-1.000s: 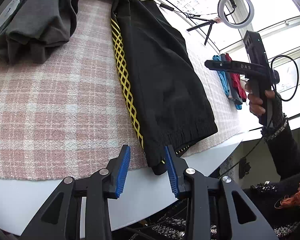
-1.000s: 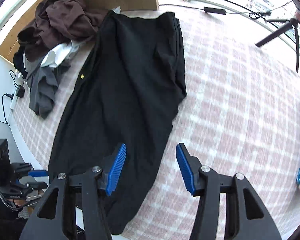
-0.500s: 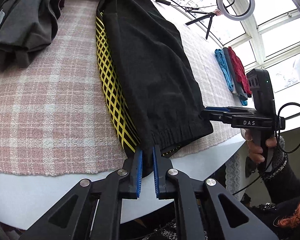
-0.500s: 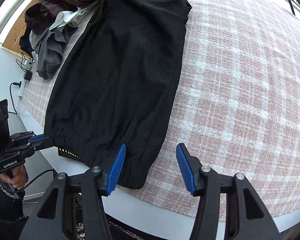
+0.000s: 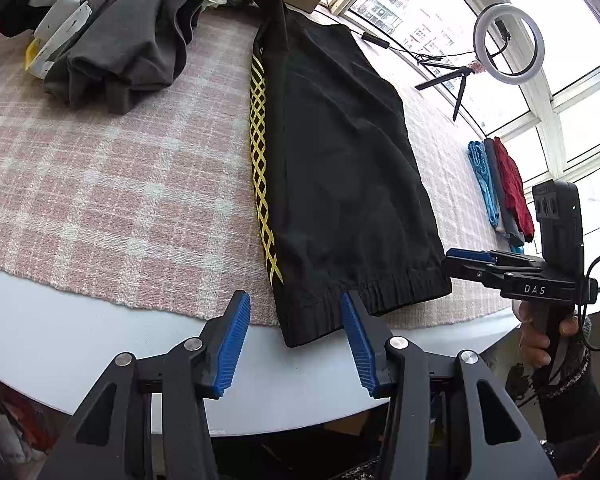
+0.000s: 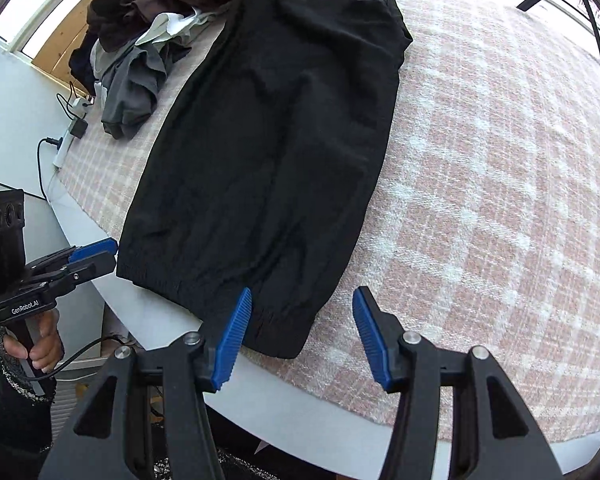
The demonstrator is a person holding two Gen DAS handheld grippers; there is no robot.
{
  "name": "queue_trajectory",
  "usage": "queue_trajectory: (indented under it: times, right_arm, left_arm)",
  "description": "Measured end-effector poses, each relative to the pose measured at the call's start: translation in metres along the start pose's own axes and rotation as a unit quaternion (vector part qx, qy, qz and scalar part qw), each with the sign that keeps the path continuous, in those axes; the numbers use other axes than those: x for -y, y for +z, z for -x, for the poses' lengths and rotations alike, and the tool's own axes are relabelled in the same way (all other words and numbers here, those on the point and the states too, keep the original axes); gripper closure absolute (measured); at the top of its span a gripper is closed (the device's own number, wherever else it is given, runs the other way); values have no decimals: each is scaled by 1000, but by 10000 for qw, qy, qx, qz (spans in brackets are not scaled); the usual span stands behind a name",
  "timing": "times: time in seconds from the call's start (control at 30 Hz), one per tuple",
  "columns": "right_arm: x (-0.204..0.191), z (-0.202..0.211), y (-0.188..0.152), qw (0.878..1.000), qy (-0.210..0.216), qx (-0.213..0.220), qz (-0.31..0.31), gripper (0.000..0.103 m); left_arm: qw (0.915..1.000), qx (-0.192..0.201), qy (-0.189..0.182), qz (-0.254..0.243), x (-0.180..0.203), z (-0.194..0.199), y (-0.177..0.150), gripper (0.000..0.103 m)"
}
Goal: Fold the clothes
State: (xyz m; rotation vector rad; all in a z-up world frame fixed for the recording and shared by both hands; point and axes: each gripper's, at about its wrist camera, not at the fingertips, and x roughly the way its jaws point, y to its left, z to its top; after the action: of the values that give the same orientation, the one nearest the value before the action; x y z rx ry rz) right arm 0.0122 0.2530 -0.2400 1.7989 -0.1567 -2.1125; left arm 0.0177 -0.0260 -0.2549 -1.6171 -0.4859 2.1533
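Observation:
Black trousers (image 5: 340, 168) with a yellow lattice side stripe (image 5: 262, 184) lie flat on the pink checked cloth, their elastic cuffs (image 5: 364, 296) at the table's near edge. They also show in the right wrist view (image 6: 276, 140). My left gripper (image 5: 296, 344) is open and empty, its fingers either side of the left cuff corner. My right gripper (image 6: 302, 338) is open and empty at the right cuff corner (image 6: 284, 332). Each gripper shows in the other's view: the right (image 5: 476, 260) and the left (image 6: 92, 252).
A pile of grey and brown clothes (image 5: 116, 52) lies at the far left, also in the right wrist view (image 6: 140, 32). Folded blue, grey and red clothes (image 5: 500, 188) sit at the far right. A ring light on a tripod (image 5: 508, 44) stands by the window. The white table edge (image 5: 100, 336) is close.
My left gripper, shut on the cuff half a second ago, has opened and let it go. The right gripper has come down to the other cuff corner.

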Motion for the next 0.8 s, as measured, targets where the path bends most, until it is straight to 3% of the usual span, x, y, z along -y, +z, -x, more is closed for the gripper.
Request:
queue_trajectory:
  times: [0.17,0.2,0.27,0.3,0.4,0.57,0.7,0.8]
  right_arm:
    - [-3,-20,-13,9999,88,-146,33,50]
    - [-5,-24,-17,9998,111,-164,61,50]
    - [-9,-24,-19,9997,206,-64,128,51]
    - [-11,-25,-20,9994,286,-55,176,66]
    - [-17,-23,-20,9987,364,-2,364,81]
    - [-14,-4,-26,9978,501,-35,437,85]
    - [-18,8,-44,9964,672,-188,473,85]
    - [-20,12,-65,9953,679,-345,605,83]
  left_arm:
    - [9993,-325,125,-124,6,-26,5,56]
    - [9991,-381,135,-159,8,-30,6,61]
    - [9986,-459,115,-220,11,-34,6,81]
    - [9985,-466,151,-257,13,-36,6,83]
    - [9982,-464,80,-363,19,-33,7,92]
    - [9975,-500,-330,-376,29,-17,1,93]
    - [9957,-690,-504,-352,35,-9,-24,92]
    - [9934,-1036,-371,-323,29,-13,-46,81]
